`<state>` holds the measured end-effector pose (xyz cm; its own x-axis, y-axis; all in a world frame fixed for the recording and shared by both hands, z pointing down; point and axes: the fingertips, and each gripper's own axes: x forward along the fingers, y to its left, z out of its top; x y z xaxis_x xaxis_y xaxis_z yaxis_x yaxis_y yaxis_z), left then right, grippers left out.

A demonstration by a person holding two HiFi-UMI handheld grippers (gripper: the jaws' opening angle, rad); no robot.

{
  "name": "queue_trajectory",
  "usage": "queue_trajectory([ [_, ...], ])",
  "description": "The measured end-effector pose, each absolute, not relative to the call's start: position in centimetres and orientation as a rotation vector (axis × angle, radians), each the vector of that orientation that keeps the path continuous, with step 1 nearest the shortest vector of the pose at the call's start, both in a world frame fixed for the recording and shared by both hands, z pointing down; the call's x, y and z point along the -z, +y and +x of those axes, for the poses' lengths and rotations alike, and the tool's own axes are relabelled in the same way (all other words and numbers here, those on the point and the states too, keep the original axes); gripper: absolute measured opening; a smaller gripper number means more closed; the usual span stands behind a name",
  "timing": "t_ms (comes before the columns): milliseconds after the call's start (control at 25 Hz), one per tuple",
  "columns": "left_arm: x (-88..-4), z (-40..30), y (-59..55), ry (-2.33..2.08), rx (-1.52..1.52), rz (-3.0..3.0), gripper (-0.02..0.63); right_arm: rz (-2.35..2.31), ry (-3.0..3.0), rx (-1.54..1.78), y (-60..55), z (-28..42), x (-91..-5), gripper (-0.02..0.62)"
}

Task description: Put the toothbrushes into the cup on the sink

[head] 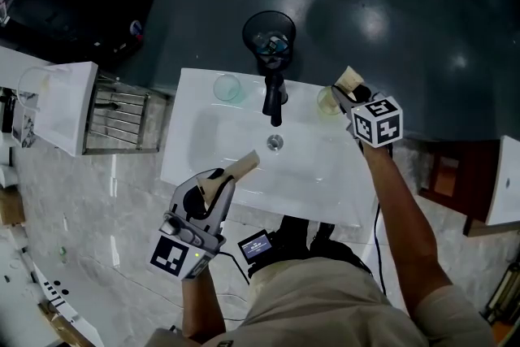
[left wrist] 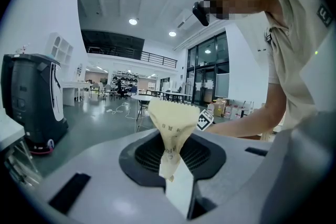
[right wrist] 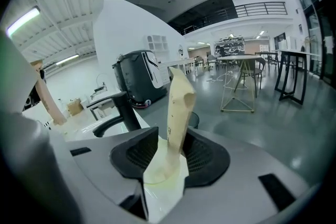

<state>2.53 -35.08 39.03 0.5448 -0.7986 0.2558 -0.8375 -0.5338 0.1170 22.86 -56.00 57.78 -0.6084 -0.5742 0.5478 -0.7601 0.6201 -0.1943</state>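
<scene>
One toothbrush (right wrist: 176, 113) stood in the cup (head: 327, 101) between spread fingers of the right gripper (head: 344, 93); left gripper (head: 221, 179) pinched second toothbrush (left wrist: 170, 134), due cupward next.

Standing mid-back on the sink (head: 203, 175) rim: faucet (head: 274, 97), drain (head: 275, 143) before it. Sitting left of it: clear cup (head: 228, 87); right: second cup (head: 327, 101), holding a wrapped toothbrush (right wrist: 177, 107) upright between the right gripper's (head: 348, 97) parted jaws. Hovering over the front left: left gripper (head: 227, 179), clamping another toothbrush (left wrist: 172, 139). Standing behind: waste bin (head: 269, 32).
</scene>
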Motion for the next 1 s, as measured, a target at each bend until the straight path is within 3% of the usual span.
queue_trajectory([
  [240, -38.7, 3.4, -34.8, -1.373, -0.255, 2.572, 0.078, 1.135, -2.391, -0.524, -56.4, 24.4, -56.8, 0.196],
  [760, -33.0, 8.4, -30.1, -1.399, -0.234, 2.686, 0.078, 1.329, -2.593, -0.301, -46.1, 31.1, -41.9, 0.201],
  [880, -31.3, 10.4, -27.7, -1.412, -0.231, 2.721, 0.078, 1.285, -2.676, -0.299, -40.2, 33.1, -39.1, 0.182],
  [1000, -29.6, 12.4, -24.9, -1.431, -0.231, 2.752, 0.078, 1.231, -2.740, -0.286, -34.5, 35.0, -36.9, 0.102],
])
